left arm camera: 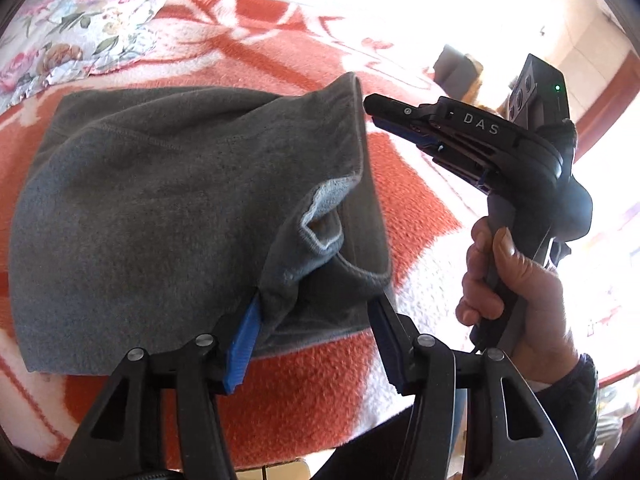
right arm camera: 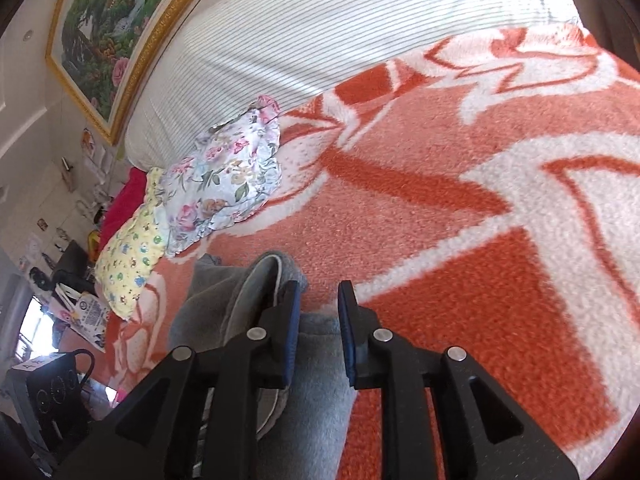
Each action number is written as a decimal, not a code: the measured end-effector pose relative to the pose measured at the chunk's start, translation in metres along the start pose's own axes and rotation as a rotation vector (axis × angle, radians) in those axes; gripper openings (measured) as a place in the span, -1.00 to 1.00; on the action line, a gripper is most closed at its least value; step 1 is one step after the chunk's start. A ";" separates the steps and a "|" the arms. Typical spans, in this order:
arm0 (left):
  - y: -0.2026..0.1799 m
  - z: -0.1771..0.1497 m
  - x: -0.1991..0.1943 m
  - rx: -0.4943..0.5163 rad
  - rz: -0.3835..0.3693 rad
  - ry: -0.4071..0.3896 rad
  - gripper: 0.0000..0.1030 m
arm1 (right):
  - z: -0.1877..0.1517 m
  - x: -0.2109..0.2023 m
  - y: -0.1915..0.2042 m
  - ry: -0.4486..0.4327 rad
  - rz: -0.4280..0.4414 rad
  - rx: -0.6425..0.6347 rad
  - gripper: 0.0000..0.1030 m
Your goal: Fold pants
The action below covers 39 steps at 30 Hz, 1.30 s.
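Grey fleece pants lie folded in a thick bundle on an orange and white blanket. My left gripper stands open at the bundle's near right corner. A loose fold of grey cloth sits between its blue pads and brushes the left one, without being pinched. A hand holds my right gripper at the bundle's far right corner, its tips beside an upright flap. In the right wrist view my right gripper has its pads a little apart, with the pants lying under and between them, unpressed.
A floral pillow and a yellow patterned pillow lie at the blanket's far left edge. A striped headboard cushion and a framed painting rise behind. A black device stands beside the bed, low left.
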<state>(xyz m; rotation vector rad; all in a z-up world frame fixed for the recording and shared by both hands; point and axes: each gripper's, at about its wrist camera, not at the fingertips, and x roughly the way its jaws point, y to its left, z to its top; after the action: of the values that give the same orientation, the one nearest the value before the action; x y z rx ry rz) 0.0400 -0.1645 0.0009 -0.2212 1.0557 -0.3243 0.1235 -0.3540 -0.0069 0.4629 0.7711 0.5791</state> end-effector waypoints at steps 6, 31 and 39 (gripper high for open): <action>0.026 -0.005 -0.032 -0.023 -0.017 -0.043 0.12 | 0.005 -0.028 0.034 -0.046 -0.021 -0.063 -0.37; 0.082 0.097 -0.037 0.265 0.118 -0.034 0.21 | -0.053 -0.038 0.125 0.042 -0.077 -0.175 -0.03; 0.048 0.126 0.024 0.473 0.101 0.107 0.21 | -0.083 -0.011 0.136 0.108 -0.202 -0.256 -0.03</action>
<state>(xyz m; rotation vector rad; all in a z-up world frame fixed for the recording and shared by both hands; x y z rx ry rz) 0.1690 -0.1261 0.0254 0.2749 1.0608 -0.4876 0.0122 -0.2441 0.0249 0.1164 0.8224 0.5079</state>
